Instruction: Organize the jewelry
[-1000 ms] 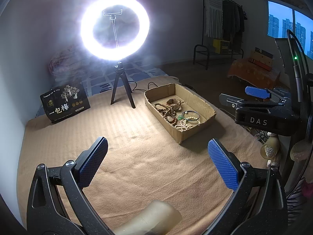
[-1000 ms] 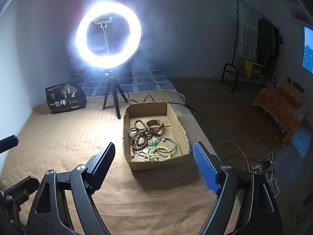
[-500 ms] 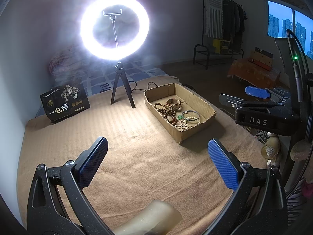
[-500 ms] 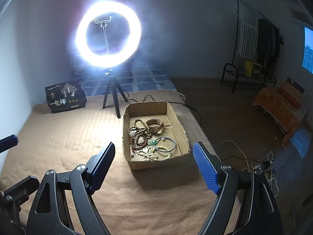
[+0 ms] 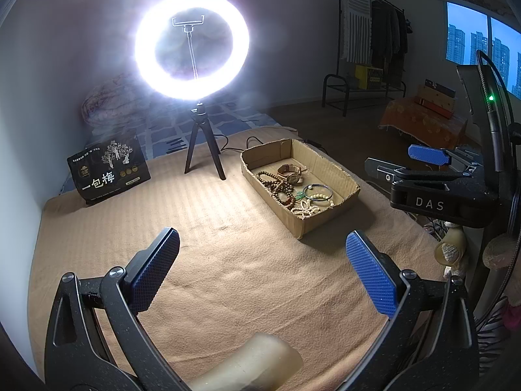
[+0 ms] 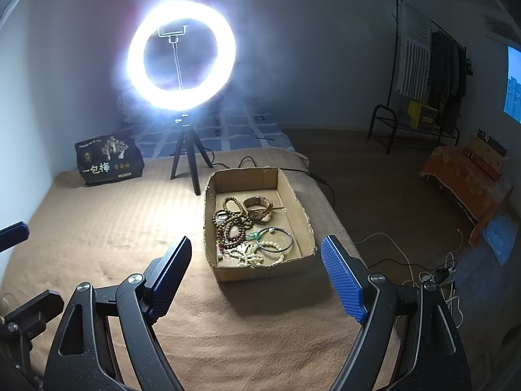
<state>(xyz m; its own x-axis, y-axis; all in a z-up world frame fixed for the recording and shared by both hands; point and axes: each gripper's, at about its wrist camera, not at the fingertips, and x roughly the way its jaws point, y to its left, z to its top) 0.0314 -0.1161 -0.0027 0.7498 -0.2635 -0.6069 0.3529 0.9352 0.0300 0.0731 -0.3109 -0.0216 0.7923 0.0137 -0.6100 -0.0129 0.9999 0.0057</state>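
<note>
Beads (image 6: 232,224): light, limp, tangled; pinch one strand.
Bangle (image 6: 275,239): stiff, slippery; grip rim.
Left claw (image 5: 262,270): apart, empty.
Right claw (image 6: 257,273): apart, empty.

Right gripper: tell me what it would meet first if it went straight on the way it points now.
Probably the near wall of the cardboard box, which sits straight ahead between the open jaws of the right gripper. Only bare blanket lies before it. Depth is uncertain in this fisheye view.

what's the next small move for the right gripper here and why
Probably ease the right gripper forward and down over the cardboard box. Its jaws stand open and empty short of the near wall, and the watch and bead strands lie untouched inside.
</note>
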